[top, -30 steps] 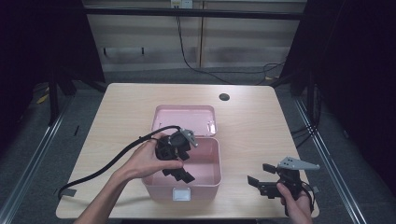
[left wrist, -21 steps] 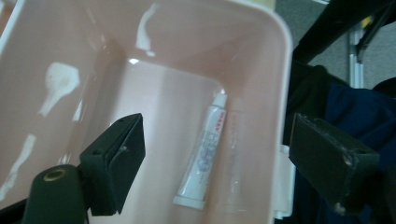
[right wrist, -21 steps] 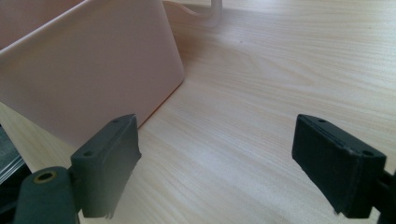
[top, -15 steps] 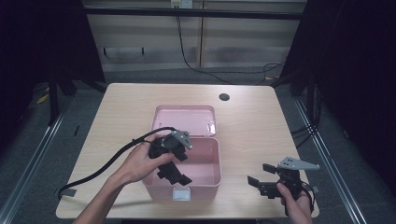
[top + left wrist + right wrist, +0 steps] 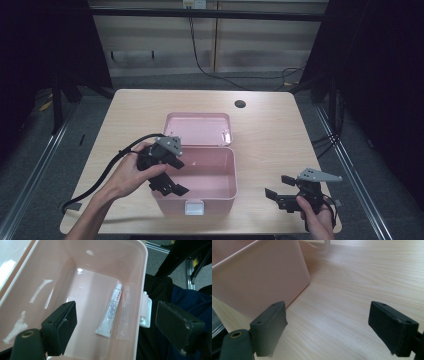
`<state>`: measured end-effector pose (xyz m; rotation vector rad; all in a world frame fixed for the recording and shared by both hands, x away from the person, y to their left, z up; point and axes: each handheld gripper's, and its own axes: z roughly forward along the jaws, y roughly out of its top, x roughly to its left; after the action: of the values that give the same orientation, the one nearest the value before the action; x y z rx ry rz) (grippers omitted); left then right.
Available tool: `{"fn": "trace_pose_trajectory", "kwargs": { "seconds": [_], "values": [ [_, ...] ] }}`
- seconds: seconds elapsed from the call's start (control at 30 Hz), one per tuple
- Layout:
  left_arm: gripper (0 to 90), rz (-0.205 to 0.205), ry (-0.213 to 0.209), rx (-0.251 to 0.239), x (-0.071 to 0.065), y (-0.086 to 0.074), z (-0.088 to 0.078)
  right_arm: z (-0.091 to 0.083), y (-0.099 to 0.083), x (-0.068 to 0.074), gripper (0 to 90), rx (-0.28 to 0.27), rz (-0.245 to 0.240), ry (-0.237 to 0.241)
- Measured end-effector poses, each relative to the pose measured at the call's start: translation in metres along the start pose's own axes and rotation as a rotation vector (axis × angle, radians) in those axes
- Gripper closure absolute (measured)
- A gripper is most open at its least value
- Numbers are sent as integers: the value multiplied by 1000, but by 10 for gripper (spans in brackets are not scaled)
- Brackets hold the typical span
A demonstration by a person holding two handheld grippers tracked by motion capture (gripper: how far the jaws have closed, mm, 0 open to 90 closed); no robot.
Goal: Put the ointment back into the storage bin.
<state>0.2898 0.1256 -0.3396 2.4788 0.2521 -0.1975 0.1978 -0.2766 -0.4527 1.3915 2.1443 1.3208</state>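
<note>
Left hand-held gripper (image 5: 167, 182) released over box (image 5: 227, 192) rim; right hand-held gripper (image 5: 280, 192) released, apart.

One open pink plastic box with a hinged lid (image 5: 200, 155) stands on one light wooden surface (image 5: 270, 130). Inside lies one white squeeze tube (image 5: 110, 313). Two black handheld grippers: left (image 5: 167, 182), right (image 5: 277, 189).

The left gripper (image 5: 167, 180) is held in the left hand (image 5: 131, 172), tilted downward, jaws spread wide. The right gripper (image 5: 280, 191) is gripped low in the right hand (image 5: 316, 217), apparently level, jaws likewise parted, pointing left. Both forearms are extended forward.
</note>
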Motion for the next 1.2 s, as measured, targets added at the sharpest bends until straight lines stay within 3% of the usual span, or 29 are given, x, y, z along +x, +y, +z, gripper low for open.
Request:
{"fn": "trace_pose_trajectory", "kwargs": {
  "seconds": [0.43, 0.53, 0.8, 0.87, 0.97, 1.07, 1.17, 1.2],
  "values": [
    [172, -29, 62, -61, 0, -27, -21, 0, 0, 0, 144, -2, 1, 0],
    [171, -36, 80, -113, -3, -37, -30, 0, 0, -1, 143, -3, 1, 0],
    [171, -54, 113, -141, -4, -59, -42, 0, 0, -1, 143, -4, 2, -2],
    [170, -71, 141, -151, -5, -65, -43, 1, 0, -1, 144, -4, 1, -3],
    [170, -76, 122, -148, -4, -71, -45, 0, 0, -1, 144, -3, 2, -3],
    [169, -110, 150, -176, -5, -90, -47, 0, 0, -1, 144, -5, 1, -3],
    [168, -125, 166, -168, -3, -98, -49, 1, 0, -1, 144, -4, 3, -7],
    [168, -149, 176, -191, -3, -108, -49, 1, 0, -1, 144, -3, 5, -7]
  ]
}}
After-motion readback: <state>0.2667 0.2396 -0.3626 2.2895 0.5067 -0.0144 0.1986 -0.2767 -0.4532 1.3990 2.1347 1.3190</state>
